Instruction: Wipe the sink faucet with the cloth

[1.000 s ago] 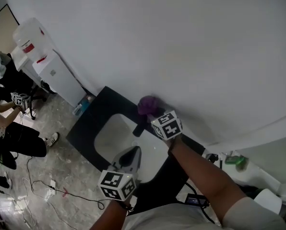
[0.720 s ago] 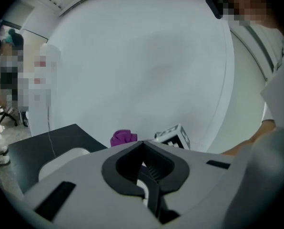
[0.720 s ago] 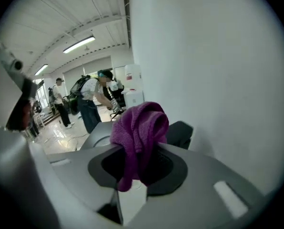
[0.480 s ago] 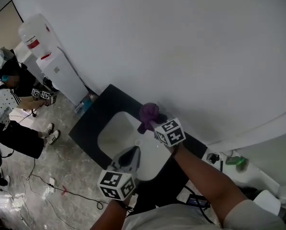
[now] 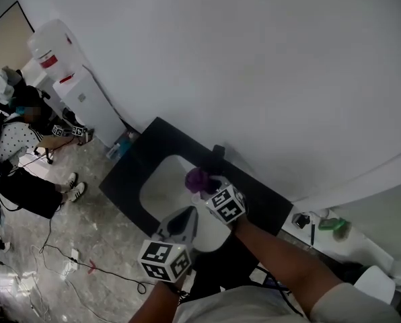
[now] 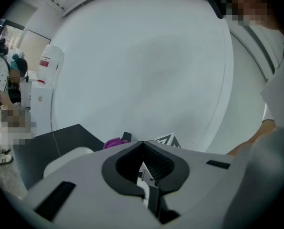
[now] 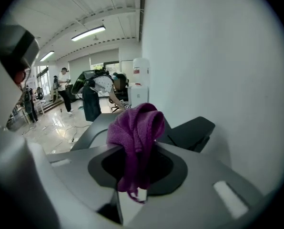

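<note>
Your left gripper [image 5: 186,215] sits with jaws together, empty, at the sink's [image 5: 159,188] 6 o'clock. Your right gripper [image 5: 206,188] is clamped on the purple cloth [image 5: 196,177] over the basin, with the faucet [image 5: 218,155] at its 1 o'clock. It looks soft, light and floppy, so grip it by a bunched fold.

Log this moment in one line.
left gripper: shut, empty | right gripper: shut on cloth | cloth: above sink, apart from faucet

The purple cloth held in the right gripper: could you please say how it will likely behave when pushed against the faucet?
Probably floppy: the cloth droops in folds over the right gripper. Likely light, since a mere pinch holds it bunched. Its fuzzy pile should drag on the faucet, not slide freely.
</note>
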